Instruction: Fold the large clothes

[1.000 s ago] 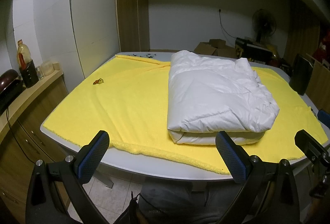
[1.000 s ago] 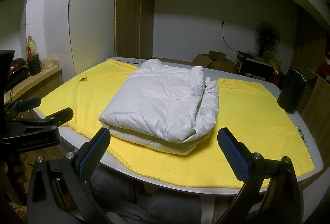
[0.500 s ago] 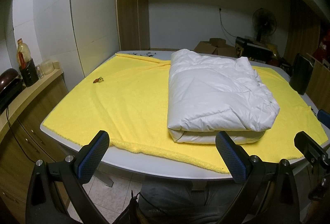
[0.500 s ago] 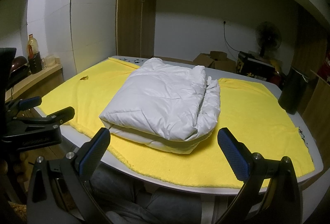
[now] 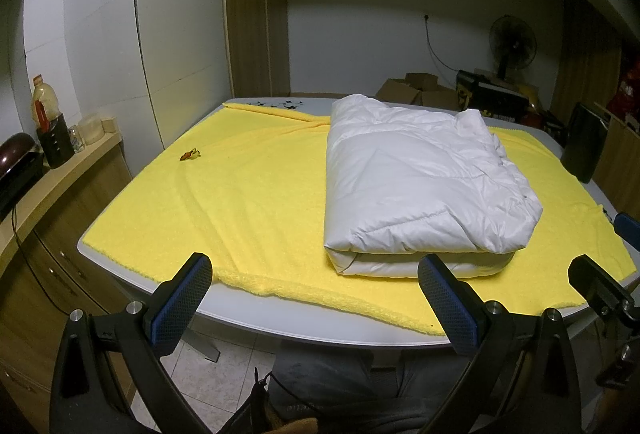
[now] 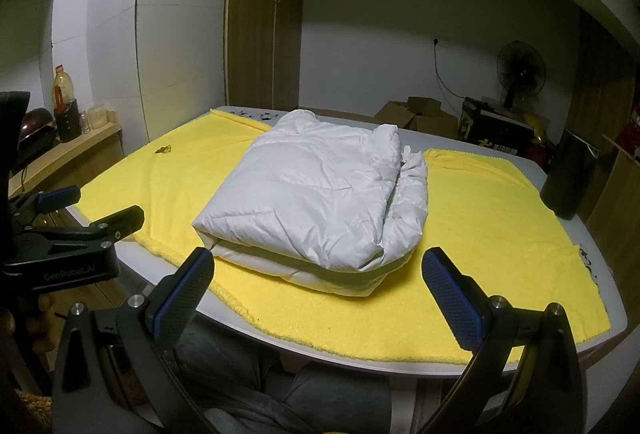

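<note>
On the yellow towel (image 5: 248, 202), the folded white jacket (image 5: 420, 190) lay at one o'clock from the left gripper (image 5: 316, 290). The left gripper and the right gripper (image 6: 316, 282) were spread wide, holding nothing.

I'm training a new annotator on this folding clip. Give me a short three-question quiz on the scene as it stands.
1. True or false: the white padded jacket lies folded on the yellow cloth.
2. Multiple choice: the left hand-held gripper is A) shut on the jacket, B) open and empty, C) out of view.
3. Fill in: the right hand-held gripper is open, touching ____.

Key: 1 true; 2 B; 3 nothing.
</note>
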